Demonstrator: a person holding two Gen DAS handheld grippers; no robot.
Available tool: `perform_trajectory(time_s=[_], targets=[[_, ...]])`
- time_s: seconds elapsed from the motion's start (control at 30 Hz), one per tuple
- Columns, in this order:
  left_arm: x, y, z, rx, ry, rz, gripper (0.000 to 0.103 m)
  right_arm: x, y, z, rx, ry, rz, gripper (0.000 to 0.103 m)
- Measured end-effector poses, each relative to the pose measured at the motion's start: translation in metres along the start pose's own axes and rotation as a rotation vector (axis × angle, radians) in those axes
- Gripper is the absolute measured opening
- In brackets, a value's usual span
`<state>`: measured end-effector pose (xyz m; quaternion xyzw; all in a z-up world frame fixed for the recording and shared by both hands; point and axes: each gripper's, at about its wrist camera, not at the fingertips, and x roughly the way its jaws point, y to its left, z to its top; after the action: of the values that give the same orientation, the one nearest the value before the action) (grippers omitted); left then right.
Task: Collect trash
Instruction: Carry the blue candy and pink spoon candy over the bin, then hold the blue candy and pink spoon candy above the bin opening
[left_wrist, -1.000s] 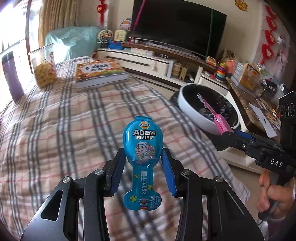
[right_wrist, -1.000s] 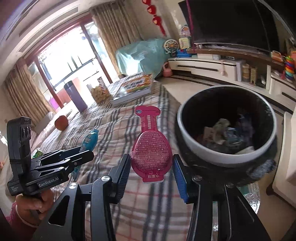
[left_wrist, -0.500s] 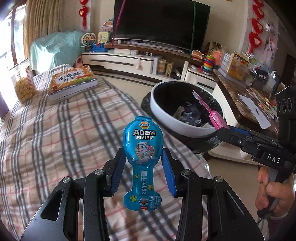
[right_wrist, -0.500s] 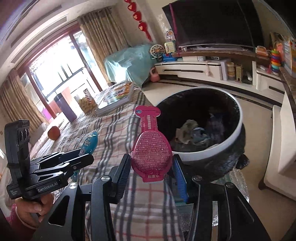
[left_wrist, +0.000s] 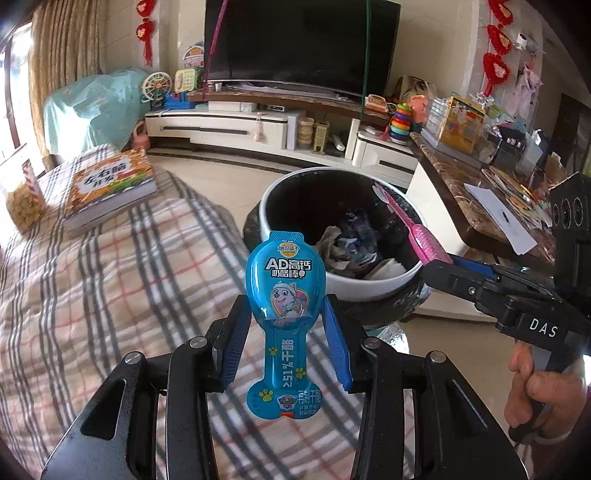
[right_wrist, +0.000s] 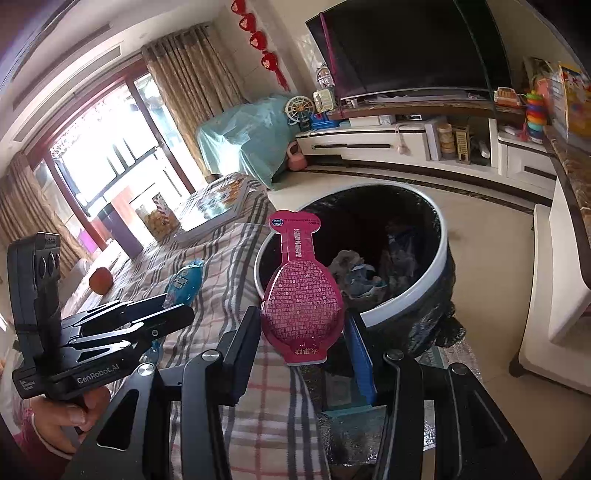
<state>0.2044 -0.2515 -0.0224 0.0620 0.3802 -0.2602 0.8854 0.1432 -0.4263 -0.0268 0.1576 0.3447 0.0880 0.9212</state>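
My left gripper (left_wrist: 286, 317) is shut on a blue cheese-stick wrapper (left_wrist: 284, 295), held above the plaid-covered table just left of the bin. My right gripper (right_wrist: 301, 325) is shut on a pink wrapper (right_wrist: 301, 295), held at the near rim of the white-rimmed black trash bin (right_wrist: 439, 273). The bin (left_wrist: 373, 286) holds crumpled trash. In the left wrist view the pink wrapper (left_wrist: 413, 229) sticks out over the bin's right rim from the right gripper (left_wrist: 439, 267). In the right wrist view the left gripper (right_wrist: 177, 310) holds the blue wrapper (right_wrist: 184, 280) over the table.
A thick book (left_wrist: 107, 184) and a snack jar (left_wrist: 20, 199) lie on the plaid table (left_wrist: 92, 295). A red apple (right_wrist: 99, 280) and a purple cup (right_wrist: 118, 229) stand farther back. A TV stand (left_wrist: 240, 125) and a cluttered counter (left_wrist: 480, 177) flank the bin.
Both grippers have moved toward the bin with their wrappers. The bin now looms larger and closer in both views; the pink wrapper reaches over its rim.
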Motion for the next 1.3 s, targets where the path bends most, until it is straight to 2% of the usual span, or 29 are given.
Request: perform_trajectory(time_s=[0.6,1.3], targets=[[0.020,-0.023,0.021,0.044,0.009,-0.018,0.039,0.000,-0.020,0.016,0.020,-0.014,-0.019,0.047],[0.034,-0.026,0.034,0.054,0.020,-0.014,0.039,0.014,-0.026,0.035,0.008,-0.002,-0.026,0.047]])
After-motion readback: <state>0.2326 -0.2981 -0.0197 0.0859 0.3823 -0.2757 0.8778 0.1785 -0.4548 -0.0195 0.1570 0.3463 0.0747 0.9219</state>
